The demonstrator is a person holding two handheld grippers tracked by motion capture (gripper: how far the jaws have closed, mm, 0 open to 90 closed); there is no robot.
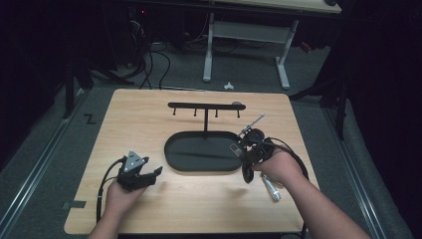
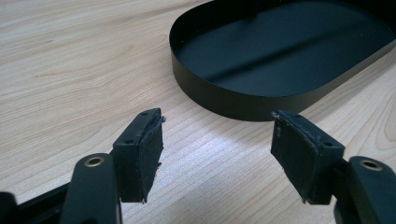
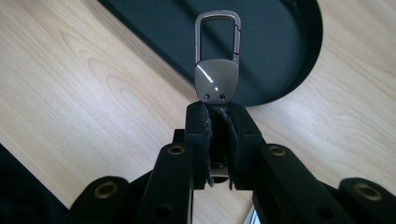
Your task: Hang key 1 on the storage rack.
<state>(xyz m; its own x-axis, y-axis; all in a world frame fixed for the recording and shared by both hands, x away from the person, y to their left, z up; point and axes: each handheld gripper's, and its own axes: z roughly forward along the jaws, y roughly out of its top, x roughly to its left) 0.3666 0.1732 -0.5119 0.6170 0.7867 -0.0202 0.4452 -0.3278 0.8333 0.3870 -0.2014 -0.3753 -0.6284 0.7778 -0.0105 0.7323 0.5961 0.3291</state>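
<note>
From my station I had the light wooden desk (image 1: 149,199) spread below me, with the black oval tray (image 1: 203,152) sitting near its middle. Rising from the tray's far side stood a black T-shaped hook rack (image 1: 205,106), its crossbar carrying small pegs. My left claw (image 1: 154,172) rested low on the desk just left of the tray, its jaws standing wide apart with nothing between them; in the left gripper view its pads (image 2: 147,154) framed bare wood, with the tray's wall just ahead. My right claw (image 1: 238,148) hung over the tray's right end, jaws pinched tight on the base of a metal carabiner keychain (image 3: 217,70). In the right gripper view the keychain's shiny plate and snap loop stuck out past the pads, above the tray's rim. A small silver cylinder-like object (image 1: 271,188) lay on the desk beside my right hand; I could not tell what it was.
</note>
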